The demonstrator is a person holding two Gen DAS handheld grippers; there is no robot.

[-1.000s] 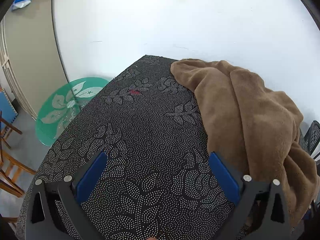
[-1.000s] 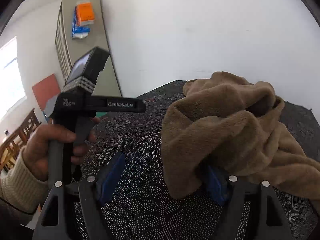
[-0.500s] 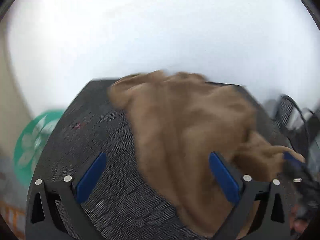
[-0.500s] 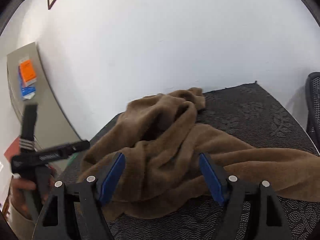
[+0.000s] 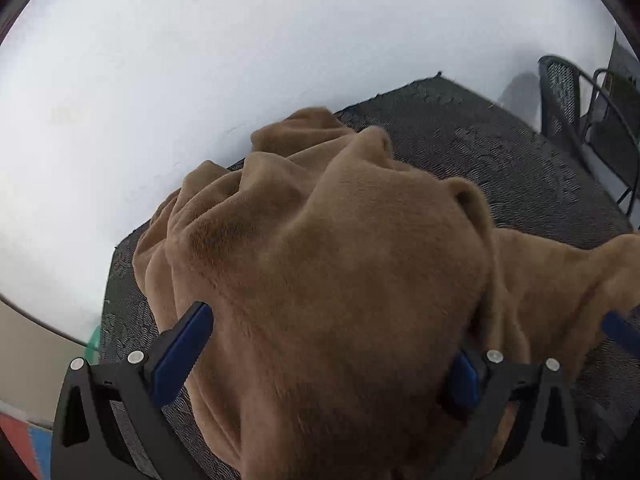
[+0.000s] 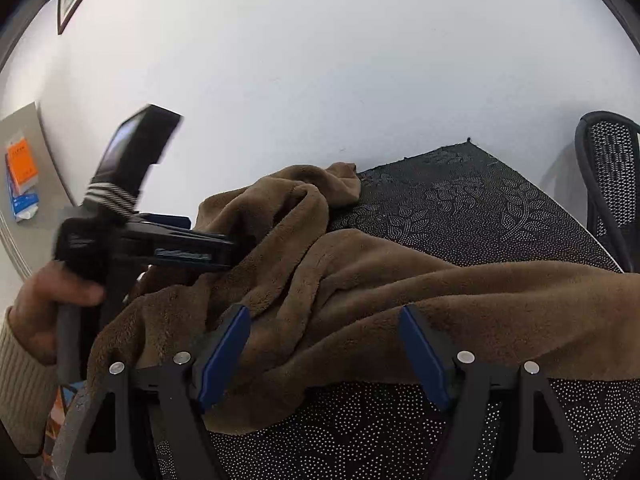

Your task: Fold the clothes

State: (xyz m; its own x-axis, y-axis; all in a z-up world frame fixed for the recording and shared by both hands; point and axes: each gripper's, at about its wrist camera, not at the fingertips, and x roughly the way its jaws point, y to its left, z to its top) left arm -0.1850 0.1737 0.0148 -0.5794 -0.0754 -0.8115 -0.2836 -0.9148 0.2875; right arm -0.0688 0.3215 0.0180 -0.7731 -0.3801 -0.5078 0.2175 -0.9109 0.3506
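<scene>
Left wrist view: the left gripper [image 5: 320,356], jaws spread wide, hangs over the crumpled brown fleece garment [image 5: 340,264] heaped toward the far left corner of the black dotted tabletop [image 5: 500,152].

Right wrist view: the right gripper [image 6: 324,344] stands spread too, brown fleece lying loose between its blue pads [image 6: 224,344].

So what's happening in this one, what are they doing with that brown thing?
A person holding a gripper in each hand is starting on a crumpled brown fleece garment heaped on the dark patterned table. The left gripper and the right gripper both stand open, straddling bunched fabric without pinching it. No fold is made yet; the garment is a rumpled pile.
</scene>
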